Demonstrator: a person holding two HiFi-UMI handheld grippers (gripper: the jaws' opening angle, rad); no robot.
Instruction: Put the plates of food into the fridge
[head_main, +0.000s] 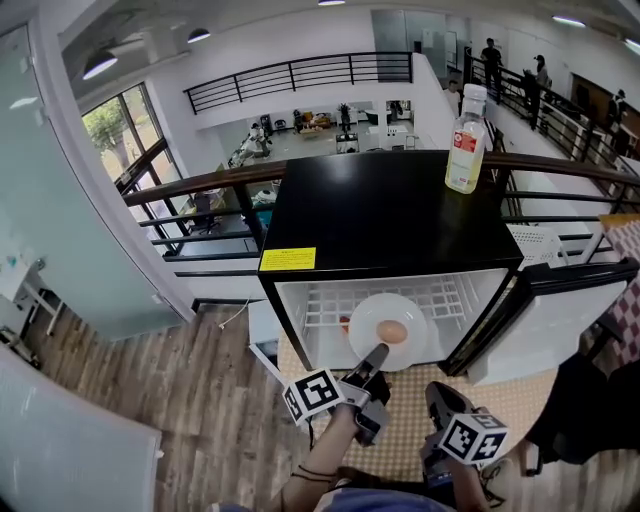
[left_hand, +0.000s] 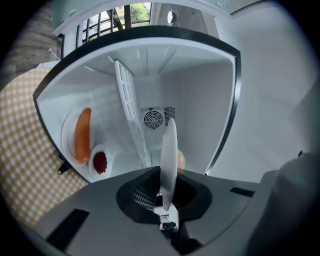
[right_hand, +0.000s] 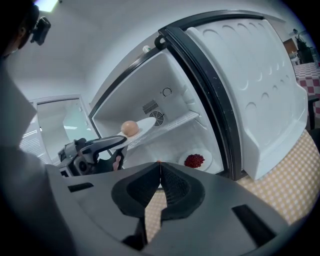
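A white plate (head_main: 392, 318) carrying a round tan piece of food (head_main: 392, 331) hovers at the mouth of the open black mini fridge (head_main: 385, 215), level with its wire shelf (head_main: 445, 297). My left gripper (head_main: 376, 354) is shut on the plate's near rim; in the left gripper view the plate (left_hand: 169, 155) shows edge-on between its jaws (left_hand: 167, 194). Deep inside lie a plate with a long orange food (left_hand: 80, 136) and a small dish of red food (left_hand: 100, 162). My right gripper (head_main: 438, 396) hangs lower right, shut and empty (right_hand: 160, 168).
The fridge door (head_main: 545, 310) stands open to the right. A clear bottle (head_main: 466, 140) stands on the fridge top. A yellow checked mat (head_main: 410, 432) covers the floor in front. A railing (head_main: 200, 185) runs behind the fridge.
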